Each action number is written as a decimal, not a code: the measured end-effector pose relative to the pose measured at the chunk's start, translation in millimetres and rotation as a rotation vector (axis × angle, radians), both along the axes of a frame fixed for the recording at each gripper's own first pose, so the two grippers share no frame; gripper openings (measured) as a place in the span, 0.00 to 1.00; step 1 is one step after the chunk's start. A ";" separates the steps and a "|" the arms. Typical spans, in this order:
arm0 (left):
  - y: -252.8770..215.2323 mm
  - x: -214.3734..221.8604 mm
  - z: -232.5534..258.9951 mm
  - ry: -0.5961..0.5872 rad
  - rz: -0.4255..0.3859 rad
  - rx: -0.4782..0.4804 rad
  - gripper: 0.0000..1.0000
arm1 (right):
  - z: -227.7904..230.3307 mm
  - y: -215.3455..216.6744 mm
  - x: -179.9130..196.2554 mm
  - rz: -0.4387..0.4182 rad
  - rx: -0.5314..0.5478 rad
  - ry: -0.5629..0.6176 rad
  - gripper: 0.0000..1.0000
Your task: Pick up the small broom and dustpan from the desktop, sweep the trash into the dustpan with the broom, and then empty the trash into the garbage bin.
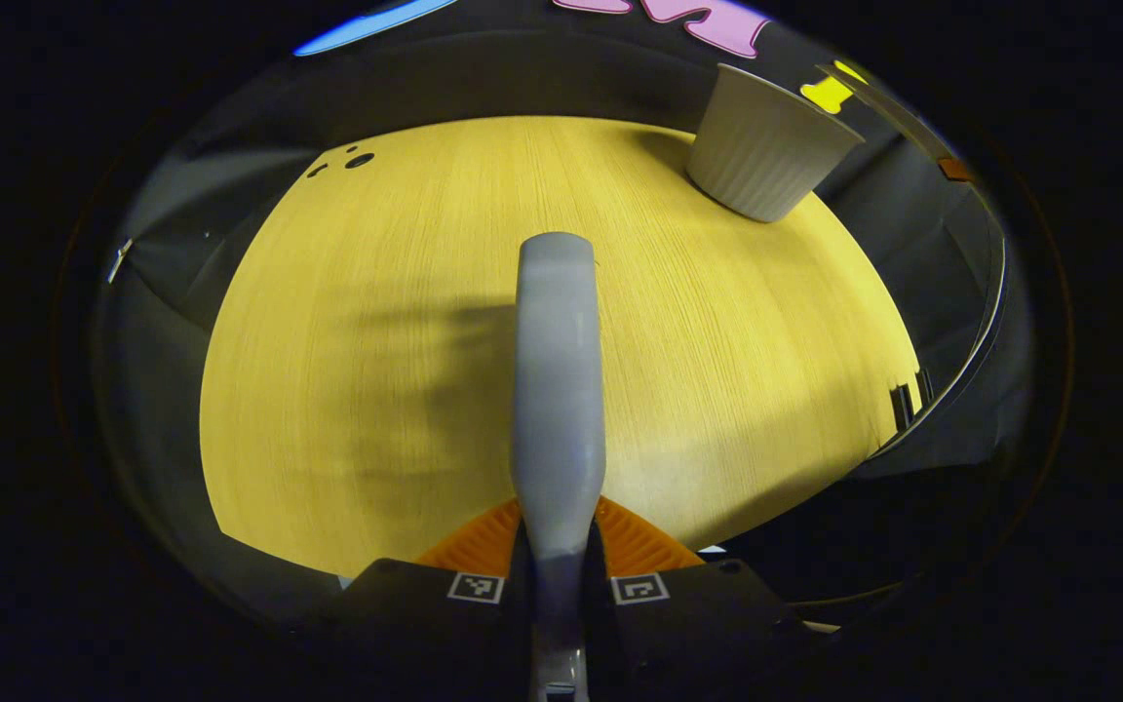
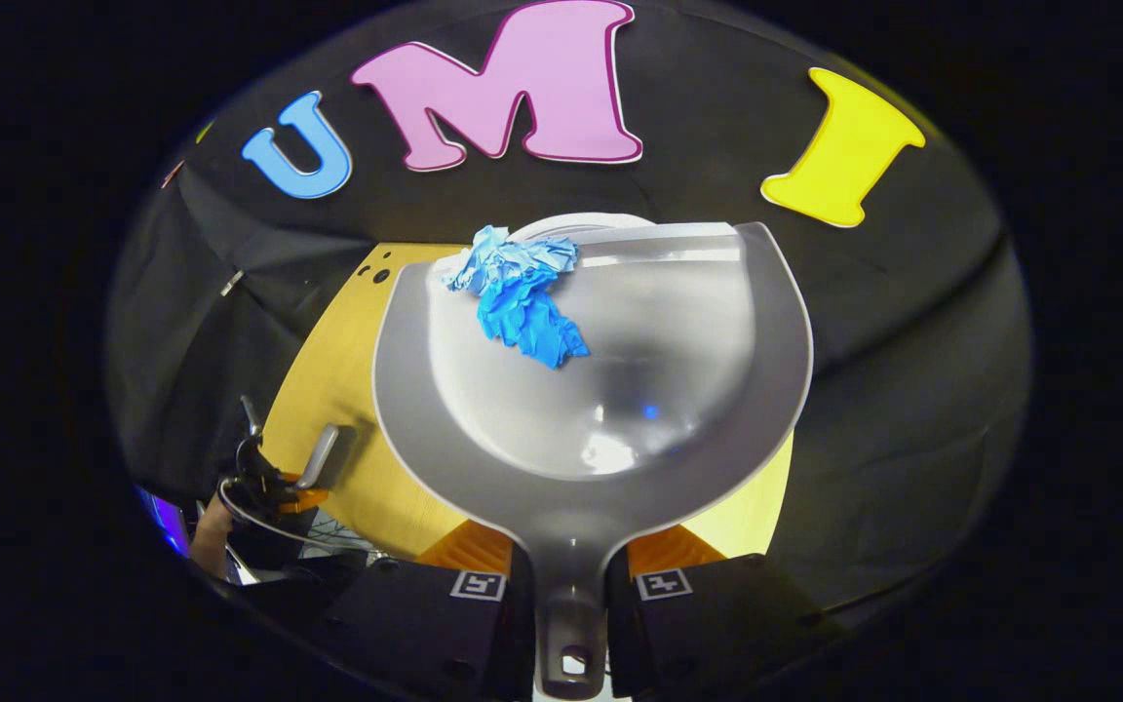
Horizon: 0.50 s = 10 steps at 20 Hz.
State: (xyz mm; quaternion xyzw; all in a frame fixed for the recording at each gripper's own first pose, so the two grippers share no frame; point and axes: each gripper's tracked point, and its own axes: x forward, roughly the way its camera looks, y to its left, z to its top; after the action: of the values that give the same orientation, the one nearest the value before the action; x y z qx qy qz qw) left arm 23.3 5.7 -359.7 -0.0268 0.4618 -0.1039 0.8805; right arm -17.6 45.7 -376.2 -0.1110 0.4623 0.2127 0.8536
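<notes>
In the left gripper view, my left gripper (image 1: 558,575) is shut on the small broom's grey handle (image 1: 558,390), which points forward above the yellow wooden desktop (image 1: 376,341). The white ribbed garbage bin (image 1: 766,146) stands at the far right of the desk. My right gripper (image 2: 569,585) is shut on the handle of the grey dustpan (image 2: 620,390), held up in the air. Crumpled blue trash (image 2: 522,302) lies in the pan near its front lip, and the bin's white rim (image 2: 561,224) peeks out just behind that lip. The left gripper (image 2: 274,487) with the broom (image 2: 320,455) shows low on the left.
Two dark holes (image 1: 359,160) mark the desk's far left corner. The desk's right edge (image 1: 903,390) drops off to dark cloth. A hand (image 2: 211,526) holds the left gripper beside cables at the desk's near left.
</notes>
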 end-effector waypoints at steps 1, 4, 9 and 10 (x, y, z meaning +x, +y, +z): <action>-0.7 0.6 0.3 -0.001 0.013 -0.014 0.26 | -2.2 0.7 1.5 -0.018 -0.002 -0.015 0.34; 0.1 6.1 2.6 0.002 0.039 -0.034 0.26 | -7.2 -0.8 5.9 -0.054 -0.048 -0.065 0.34; 6.5 7.0 10.4 -0.026 0.021 0.017 0.26 | -3.7 -14.6 9.3 -0.027 -0.220 -0.180 0.33; 8.4 6.8 12.3 -0.031 0.023 0.018 0.26 | -2.0 -17.6 6.6 -0.019 -0.247 -0.197 0.33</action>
State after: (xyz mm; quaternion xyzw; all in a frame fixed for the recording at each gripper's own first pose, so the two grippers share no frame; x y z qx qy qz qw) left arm 30.1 14.1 -347.3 -0.0226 0.4488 -0.0899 0.8888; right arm -10.9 28.1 -378.2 -0.2310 0.3998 0.1345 0.8767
